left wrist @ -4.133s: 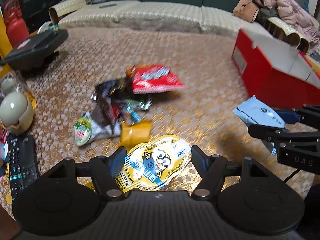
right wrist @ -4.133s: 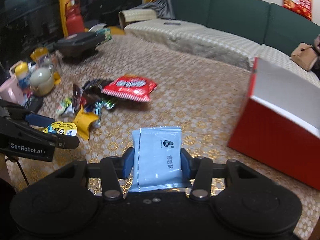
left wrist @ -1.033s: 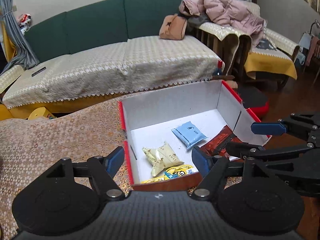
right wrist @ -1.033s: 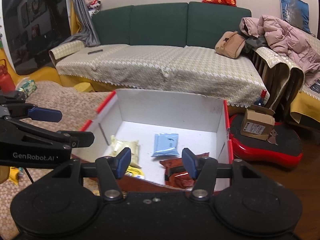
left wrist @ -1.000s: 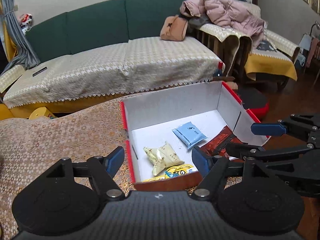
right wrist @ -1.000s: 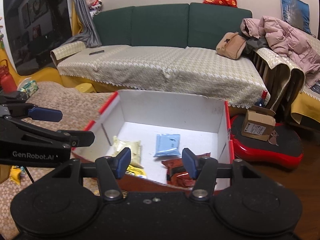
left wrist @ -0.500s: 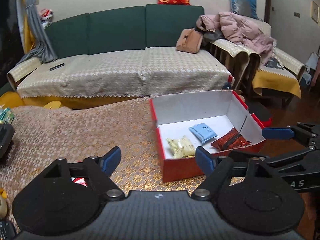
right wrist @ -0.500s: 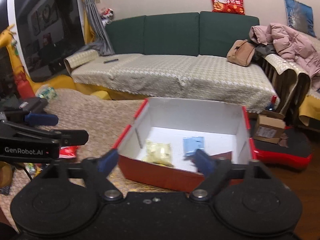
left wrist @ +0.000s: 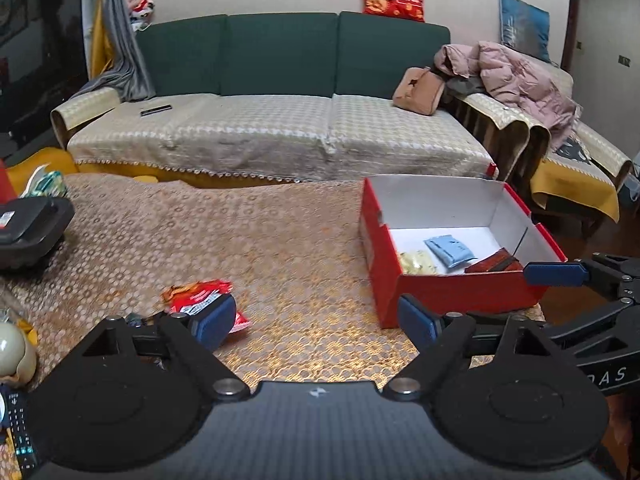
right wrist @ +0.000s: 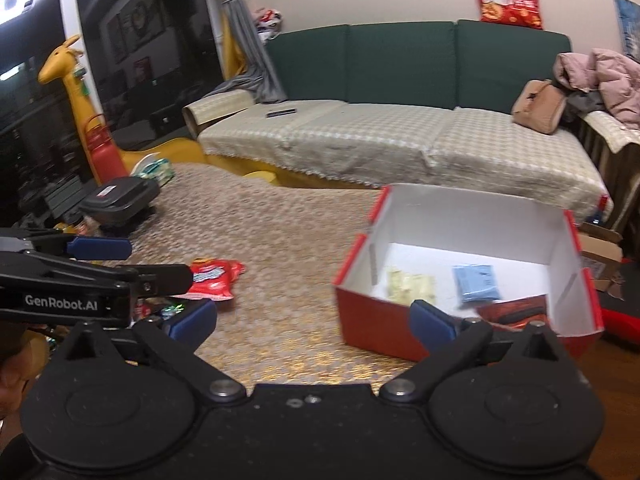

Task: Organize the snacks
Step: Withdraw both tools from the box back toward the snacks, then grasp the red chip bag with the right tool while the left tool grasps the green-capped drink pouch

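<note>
done: box (left wrist: 460,292) ahead-right holds maybe three packs
left: red bag (right wrist: 214,276) and pile ahead-left
grippers: left gripper (left wrist: 316,320), right gripper (right wrist: 314,320) both wide, empty

Glossy red cardboard box (left wrist: 460,292) with matt white inside, shiny foil snack bag (right wrist: 214,276), woven patterned tablecloth (left wrist: 260,248)

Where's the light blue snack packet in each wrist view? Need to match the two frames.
Left wrist: light blue snack packet right of centre, lying on the white floor of the red box, between a yellow packet and a dark red one.
Right wrist: same packet right of centre, inside the box.
Shared landmark: green sofa behind the box.
</note>
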